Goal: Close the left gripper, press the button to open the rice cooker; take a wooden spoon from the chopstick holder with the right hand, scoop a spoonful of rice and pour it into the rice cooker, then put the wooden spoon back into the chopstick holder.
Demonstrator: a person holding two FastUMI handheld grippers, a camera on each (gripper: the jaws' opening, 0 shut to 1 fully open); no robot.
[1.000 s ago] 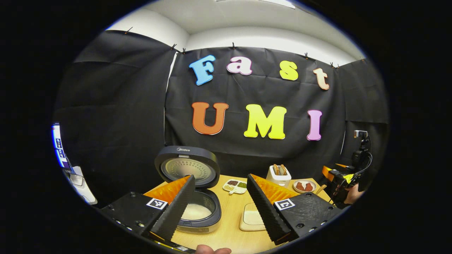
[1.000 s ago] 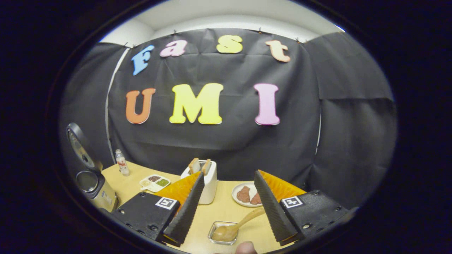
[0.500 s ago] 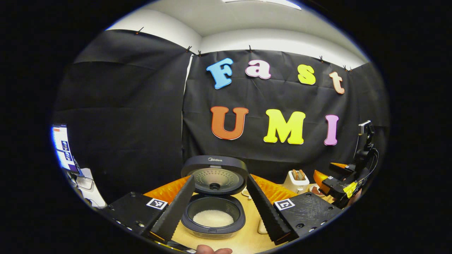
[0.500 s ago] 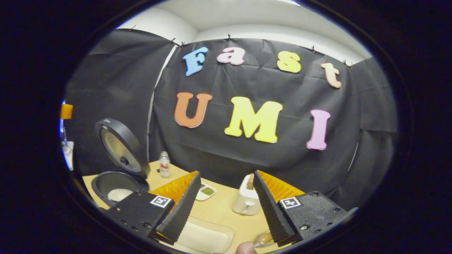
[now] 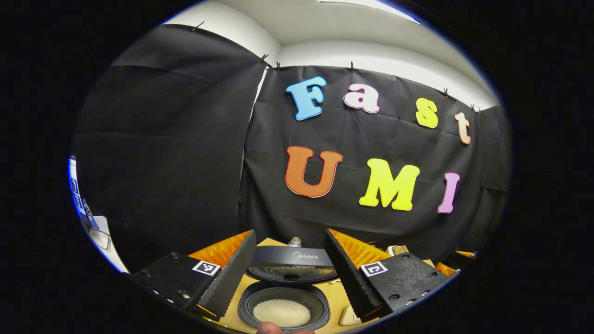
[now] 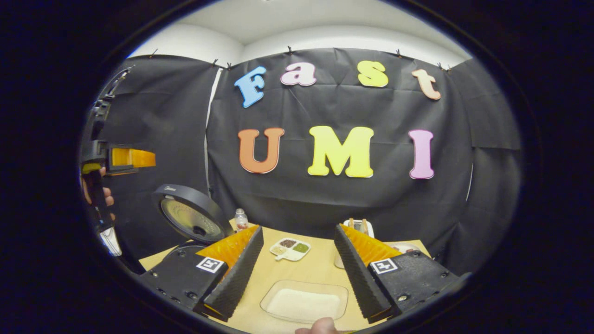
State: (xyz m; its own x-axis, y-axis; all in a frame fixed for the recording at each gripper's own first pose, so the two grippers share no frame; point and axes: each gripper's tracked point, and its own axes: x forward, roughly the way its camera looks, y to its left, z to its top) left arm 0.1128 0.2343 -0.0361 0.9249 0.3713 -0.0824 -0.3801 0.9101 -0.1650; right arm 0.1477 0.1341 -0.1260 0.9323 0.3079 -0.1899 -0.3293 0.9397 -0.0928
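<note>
rice cooker lid seen raised | left gripper and right gripper held agape, empty | risk: rice spilled onto table if spoon is tilted

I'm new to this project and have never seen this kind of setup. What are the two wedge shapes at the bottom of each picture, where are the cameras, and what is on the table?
There is no robot: a person holds a two-finger gripper in each hand, and a fisheye camera rides on each, looking forward along its fingers. The wedges are those fingers.

In the left gripper view, the left gripper is open and holds nothing. Beyond it stands the rice cooker, lid up, with white rice in the pot.

In the right gripper view, the right gripper is also open and holds nothing. Before it on the wooden table lies a clear tray of rice. Farther back are a small divided dish, a little bottle and a white toaster. At far left, the other gripper is raised in the person's hand.
</note>
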